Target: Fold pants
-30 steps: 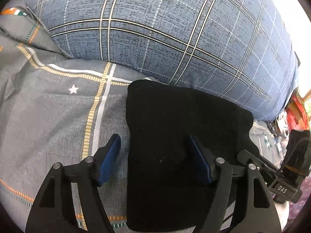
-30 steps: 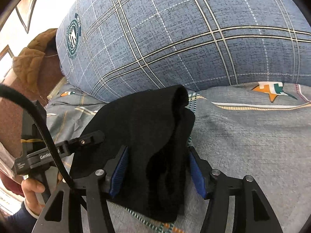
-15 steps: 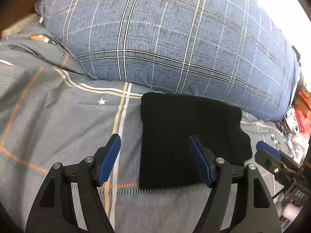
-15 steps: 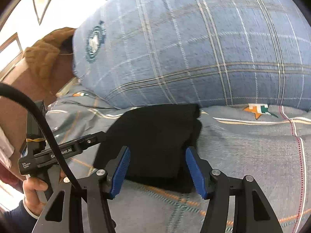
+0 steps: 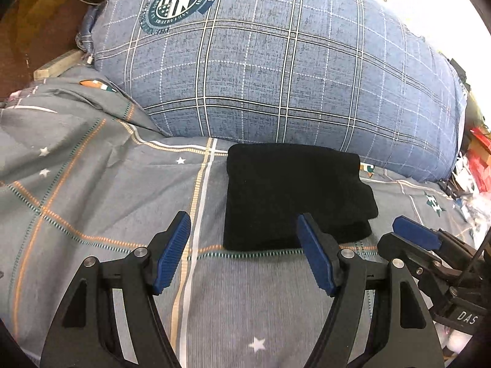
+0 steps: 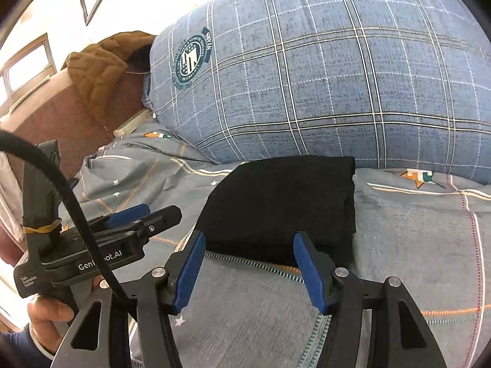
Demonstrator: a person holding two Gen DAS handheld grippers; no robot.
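The black pants [image 5: 291,193] lie folded into a compact rectangle on the grey bedsheet, against the foot of a big blue plaid pillow; they also show in the right wrist view [image 6: 282,208]. My left gripper [image 5: 245,254] is open and empty, held just short of the pants' near edge. My right gripper [image 6: 248,273] is open and empty too, just short of the near edge on the right side. Each gripper shows in the other's view, the right one [image 5: 429,245] and the left one [image 6: 122,224].
The large blue plaid pillow [image 5: 276,70] bulges behind the pants. The grey patterned bedsheet [image 5: 92,199] spreads to the left and front. A brown jacket [image 6: 98,70] lies over the headboard at far left. Clutter [image 5: 475,159] sits past the bed's right edge.
Both grippers have pulled back off the pants toward me and stand clear of them. The pants now lie flat and folded; the raised right-hand fold has settled down.
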